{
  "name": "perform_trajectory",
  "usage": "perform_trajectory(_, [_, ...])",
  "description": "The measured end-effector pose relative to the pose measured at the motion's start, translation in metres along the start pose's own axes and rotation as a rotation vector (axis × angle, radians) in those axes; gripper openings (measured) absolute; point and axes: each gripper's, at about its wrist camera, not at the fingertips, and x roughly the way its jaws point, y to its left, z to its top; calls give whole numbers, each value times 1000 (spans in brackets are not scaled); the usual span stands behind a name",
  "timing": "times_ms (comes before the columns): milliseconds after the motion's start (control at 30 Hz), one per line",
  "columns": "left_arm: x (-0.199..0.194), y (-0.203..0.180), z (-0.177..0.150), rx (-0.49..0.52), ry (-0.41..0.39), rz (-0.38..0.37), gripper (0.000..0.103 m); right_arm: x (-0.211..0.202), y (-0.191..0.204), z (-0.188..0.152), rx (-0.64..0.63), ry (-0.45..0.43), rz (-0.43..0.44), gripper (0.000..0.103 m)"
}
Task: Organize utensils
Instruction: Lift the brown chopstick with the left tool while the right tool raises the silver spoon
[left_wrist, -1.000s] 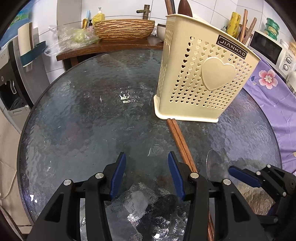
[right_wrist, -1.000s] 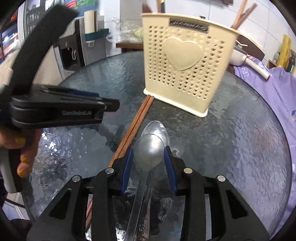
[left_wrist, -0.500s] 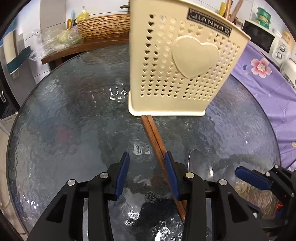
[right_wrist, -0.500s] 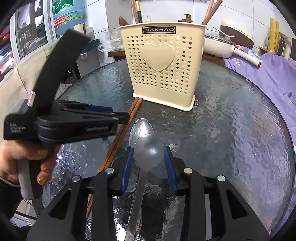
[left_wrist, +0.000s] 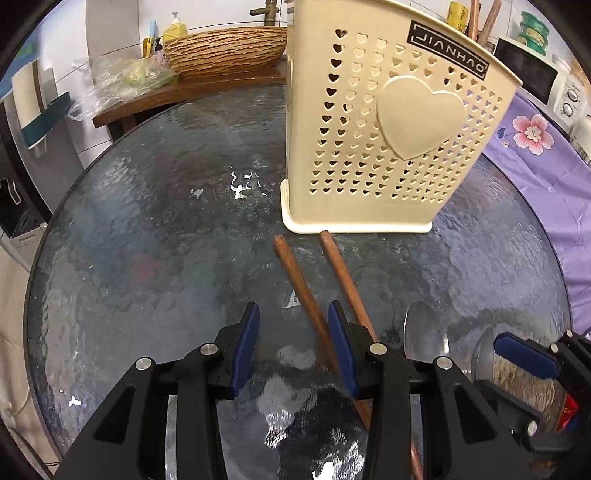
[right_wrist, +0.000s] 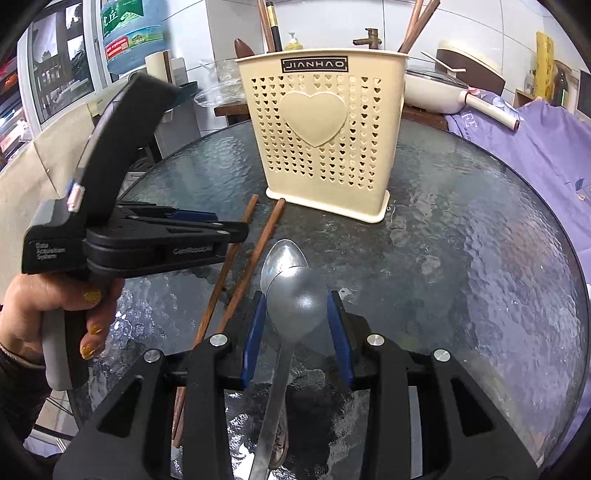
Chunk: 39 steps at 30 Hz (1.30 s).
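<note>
Two wooden chopsticks (left_wrist: 314, 295) are lying on the round glass tabletop (left_wrist: 147, 229), their far ends splaying apart just in front of the cream utensil holder (left_wrist: 388, 140); the right-hand stick's tip is touching or nearly touching the holder's base rim. The left tongs (left_wrist: 291, 347) are standing apart, with the left-hand chopstick running into the gap close against the right finger, which is lying between the two sticks. Whether that finger is touching a stick cannot be told.

In the right wrist view, the right tongs (right_wrist: 296, 332) are sitting closely on either side of the bowl of a metal spoon (right_wrist: 295, 306), whose handle is running back under the camera. The blue pads (right_wrist: 255, 332) are lying right at the bowl's edges, so a grip is likely, though firm contact is not certain. A second spoon (right_wrist: 282, 254) is lying on the glass just beyond and partly under the first, bowl pointing toward the holder.

The holder is standing upright, heart emblem and JIANHAO label facing the cameras, with several chopsticks (right_wrist: 417, 22) already sticking out of its top. The person's left hand (right_wrist: 48, 317), with yellow-painted nails, is gripping the handle of the left tool beside the chopsticks. A purple floral cloth (right_wrist: 535, 147) is lying at the tabletop's right side.
</note>
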Motion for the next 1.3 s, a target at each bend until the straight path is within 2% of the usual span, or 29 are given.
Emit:
perform_trajectory(67, [4, -2, 5, 2, 13, 8, 36, 1, 2, 0, -2, 1, -5, 35])
perform_trajectory(133, [7, -2, 11, -5, 27, 15, 27, 1, 2, 0, 0, 1, -8, 35])
perform_trajectory(200, [10, -1, 15, -11, 39, 10, 11, 0, 1, 0, 9, -4, -7, 35])
perform_trajectory(433, [13, 11, 19, -102, 43, -28, 7, -14, 0, 2, 13, -45, 3, 35])
perform_trajectory(600, [-8, 21, 15, -134, -24, -53, 6, -27, -1, 4, 20, -85, 17, 35])
perform_trajectory(667, [-19, 20, 14, -138, -55, -59, 6, -35, 0, 5, 21, -106, 24, 18])
perform_trajectory(700, [-28, 21, 14, -138, -81, -62, 6, -38, 1, 6, 24, -110, 30, 16])
perform_trajectory(800, [-50, 17, 9, -134, -137, -73, 6, -45, 4, 8, 10, -121, 31, 16])
perform_trajectory(933, [-60, 15, 10, -123, -167, -66, 6, -41, 2, 7, 15, -114, 8, 16])
perform_trajectory(1000, [-60, 15, 10, -125, -165, -67, 6, -37, -1, 8, 28, -100, 9, 21])
perform_trajectory(1100, [-61, 14, 9, -128, -168, -65, 6, -32, -2, 9, 24, -93, -19, 41])
perform_trajectory(1200, [-63, 13, 4, -127, -166, -68, 6, -24, -6, 8, 35, -71, -48, 42])
perform_trajectory(1300, [-62, 17, 3, -133, -164, -72, 6, -6, -10, 6, 56, 22, -69, 42])
